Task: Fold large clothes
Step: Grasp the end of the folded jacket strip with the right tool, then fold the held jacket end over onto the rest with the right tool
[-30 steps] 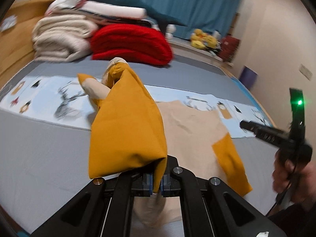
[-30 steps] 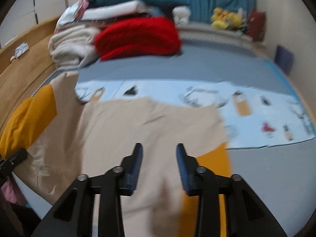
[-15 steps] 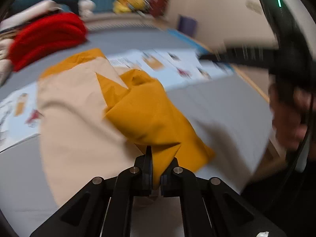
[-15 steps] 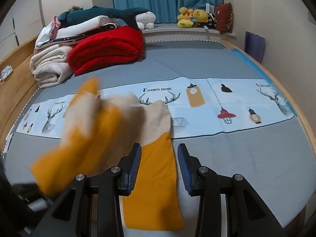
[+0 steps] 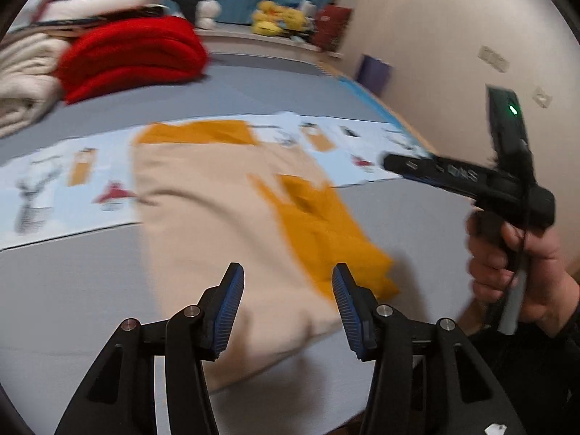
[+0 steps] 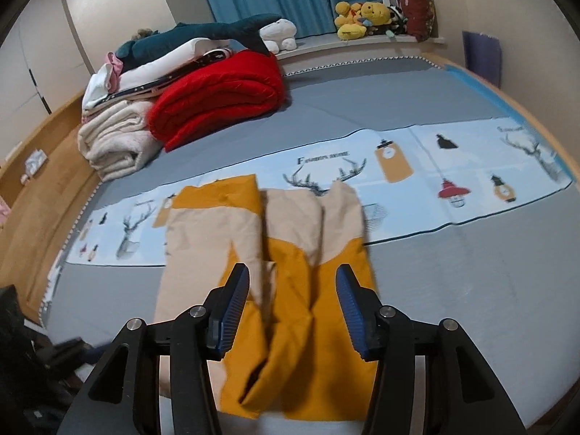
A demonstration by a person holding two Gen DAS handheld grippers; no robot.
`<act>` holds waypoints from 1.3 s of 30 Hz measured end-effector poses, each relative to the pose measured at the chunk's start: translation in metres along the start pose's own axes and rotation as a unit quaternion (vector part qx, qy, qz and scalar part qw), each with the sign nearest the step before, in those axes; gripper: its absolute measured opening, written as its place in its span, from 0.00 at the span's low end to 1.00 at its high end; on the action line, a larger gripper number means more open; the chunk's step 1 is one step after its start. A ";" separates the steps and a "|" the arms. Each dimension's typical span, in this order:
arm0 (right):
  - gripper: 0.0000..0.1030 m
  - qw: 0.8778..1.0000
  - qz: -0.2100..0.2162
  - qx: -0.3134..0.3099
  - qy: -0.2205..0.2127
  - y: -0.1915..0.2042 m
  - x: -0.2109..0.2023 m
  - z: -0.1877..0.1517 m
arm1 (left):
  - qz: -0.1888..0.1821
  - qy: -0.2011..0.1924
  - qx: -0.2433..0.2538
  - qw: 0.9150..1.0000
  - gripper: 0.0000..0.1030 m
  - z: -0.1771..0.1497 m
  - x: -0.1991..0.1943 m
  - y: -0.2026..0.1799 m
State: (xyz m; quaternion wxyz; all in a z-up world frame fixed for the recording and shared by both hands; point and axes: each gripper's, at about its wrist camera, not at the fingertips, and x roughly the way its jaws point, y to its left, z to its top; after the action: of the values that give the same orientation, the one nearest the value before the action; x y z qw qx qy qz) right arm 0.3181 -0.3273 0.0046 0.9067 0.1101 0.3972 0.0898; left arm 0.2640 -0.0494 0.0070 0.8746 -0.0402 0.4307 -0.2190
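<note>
Currently: both your left gripper (image 5: pixel 286 301) and right gripper (image 6: pixel 291 304) have just been opening, empty. Risk: loose mustard sleeve (image 6: pixel 301 344) on the garment (image 5: pixel 217 217) bunches; smooth before folding.

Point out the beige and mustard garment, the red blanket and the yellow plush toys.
garment (image 6: pixel 203 232): right wrist view, its beige panel.
red blanket (image 6: pixel 221 98): right wrist view, top fold.
yellow plush toys (image 6: pixel 362 18): right wrist view, middle of the group.
</note>
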 end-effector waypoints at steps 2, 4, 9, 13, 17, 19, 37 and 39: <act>0.52 1.000 0.007 0.004 0.010 0.005 0.005 -0.003 | 0.018 -0.012 -0.001 1.000 0.46 -0.001 -0.021 0.022; 0.55 0.999 0.023 0.013 0.027 0.010 0.013 -0.006 | 0.047 -0.022 0.001 0.999 0.46 -0.003 -0.034 0.045; 0.61 0.993 0.050 0.037 0.098 0.011 0.044 -0.018 | 0.095 -0.020 -0.034 0.995 0.44 -0.027 -0.026 0.099; 0.61 0.985 0.044 0.033 0.163 0.014 0.073 -0.033 | 0.097 -0.018 -0.053 0.994 0.43 -0.021 -0.024 0.108; 0.61 0.971 0.027 0.022 0.238 0.020 0.104 -0.055 | 0.104 0.008 -0.045 0.994 0.43 -0.021 -0.006 0.105; 0.57 0.967 -0.005 -0.002 0.256 0.024 0.114 -0.064 | 0.100 0.019 -0.041 0.994 0.43 -0.022 0.002 0.102; 0.05 0.992 -0.014 -0.023 0.123 -0.040 0.017 -0.054 | -0.038 0.080 -0.052 0.995 0.46 -0.021 0.059 0.056; 0.05 0.985 -0.049 -0.030 0.163 -0.047 0.037 -0.067 | -0.049 0.101 -0.056 0.992 0.46 -0.024 0.072 0.052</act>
State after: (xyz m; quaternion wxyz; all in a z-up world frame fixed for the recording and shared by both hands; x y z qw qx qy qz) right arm 0.2973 -0.3548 -0.0784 0.8360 0.0469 0.5416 0.0741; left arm 0.3017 -0.0303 -0.0747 0.8112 -0.0879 0.5259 -0.2400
